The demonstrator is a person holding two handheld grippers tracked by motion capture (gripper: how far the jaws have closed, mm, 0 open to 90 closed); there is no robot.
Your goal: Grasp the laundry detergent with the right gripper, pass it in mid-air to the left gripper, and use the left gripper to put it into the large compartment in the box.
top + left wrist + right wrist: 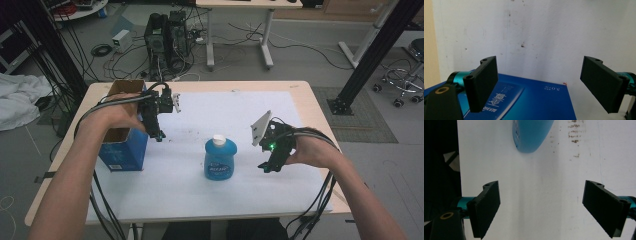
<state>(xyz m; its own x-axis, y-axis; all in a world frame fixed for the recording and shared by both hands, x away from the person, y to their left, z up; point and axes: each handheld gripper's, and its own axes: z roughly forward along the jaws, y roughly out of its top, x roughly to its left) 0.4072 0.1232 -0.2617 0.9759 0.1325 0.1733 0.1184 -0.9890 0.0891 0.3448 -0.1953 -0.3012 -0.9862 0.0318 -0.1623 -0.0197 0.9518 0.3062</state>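
Covering the wooden table [310,107], a speckled white sheet [225,115] amid floor cables [125,57]

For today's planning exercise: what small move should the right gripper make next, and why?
Probably ease the right gripper leftward toward the blue bottle. Its fingers stand wide open with nothing between them, and the bottle stands upright, apart from both grippers, beside the open blue box.

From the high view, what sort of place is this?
Probably a lab or robotics workspace: computer towers with loose cables on the floor, black metal frame posts, and a wooden table with a white mat.
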